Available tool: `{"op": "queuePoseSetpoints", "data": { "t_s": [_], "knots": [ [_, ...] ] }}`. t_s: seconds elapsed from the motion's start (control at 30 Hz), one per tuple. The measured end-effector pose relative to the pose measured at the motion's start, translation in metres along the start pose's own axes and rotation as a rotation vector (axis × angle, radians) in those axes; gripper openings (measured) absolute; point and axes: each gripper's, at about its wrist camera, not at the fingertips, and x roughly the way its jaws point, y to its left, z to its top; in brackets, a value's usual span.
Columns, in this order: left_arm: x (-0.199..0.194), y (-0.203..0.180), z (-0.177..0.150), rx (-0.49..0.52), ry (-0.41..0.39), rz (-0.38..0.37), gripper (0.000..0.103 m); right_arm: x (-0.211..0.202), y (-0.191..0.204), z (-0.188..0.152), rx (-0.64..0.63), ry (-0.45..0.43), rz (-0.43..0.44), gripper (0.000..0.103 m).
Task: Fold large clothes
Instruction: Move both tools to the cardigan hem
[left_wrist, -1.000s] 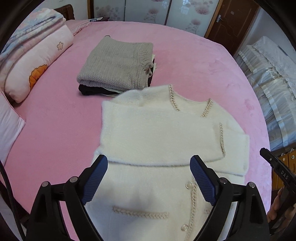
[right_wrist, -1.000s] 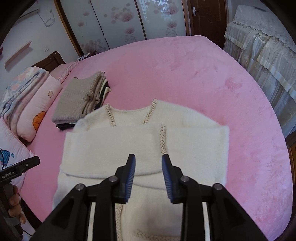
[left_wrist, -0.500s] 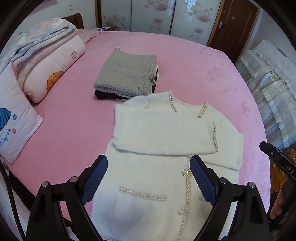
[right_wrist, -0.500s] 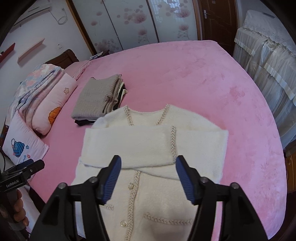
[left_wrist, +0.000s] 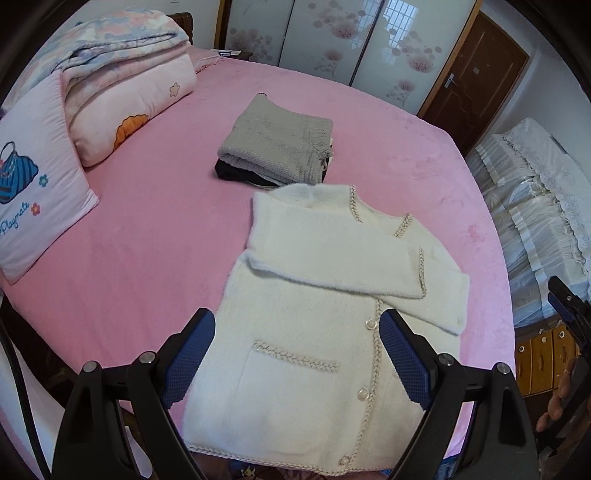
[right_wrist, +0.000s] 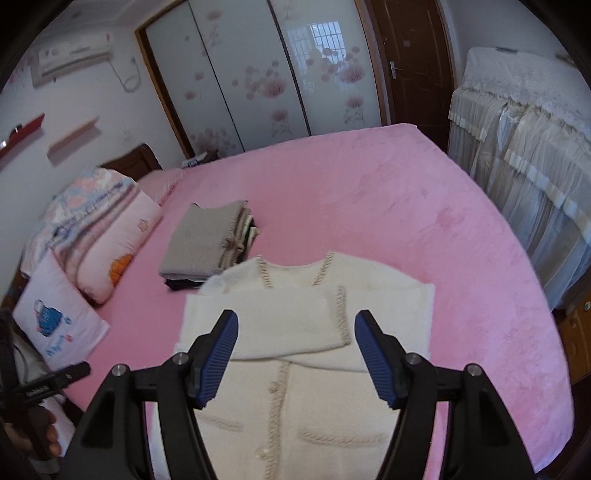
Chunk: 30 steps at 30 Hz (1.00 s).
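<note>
A cream cardigan lies flat on the pink bed, both sleeves folded across its chest. At its 11 o'clock a folded stack seems to touch its shoulder. The left gripper and right gripper hang above the cardigan, jaws spread wide, holding nothing.

Cardigan is cream-white w/ beige braided trim. Bed cover is plain pink. Folded sweater is grey-beige, on a black garment. Pillow is pale pink w/ a blue bag print. Quilt is pink w/ orange flower. Claw pads are dark blue.
</note>
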Motion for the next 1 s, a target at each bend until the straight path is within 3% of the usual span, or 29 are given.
{"op": "queuePoseSetpoints", "data": {
  "t_s": [0.07,0.3,0.5,0.8,1.0],
  "knots": [
    [-0.003,0.009,-0.007,0.008,0.003,-0.011,0.090,-0.008,0.000,-0.011,0.028,0.017,-0.002,0.066],
    [-0.013,0.040,-0.041,0.036,-0.013,-0.021,0.090,-0.036,0.013,-0.065,-0.012,0.006,-0.134,0.066],
    [0.001,0.064,-0.086,0.054,0.039,-0.013,0.090,-0.047,0.008,-0.121,0.007,0.040,-0.177,0.066],
    [0.058,0.098,-0.150,0.072,0.137,0.016,0.087,-0.037,-0.029,-0.209,0.039,0.147,-0.254,0.066],
    [0.111,0.120,-0.181,0.039,0.204,0.075,0.085,-0.020,-0.082,-0.263,0.110,0.234,-0.288,0.066]
  ]
}}
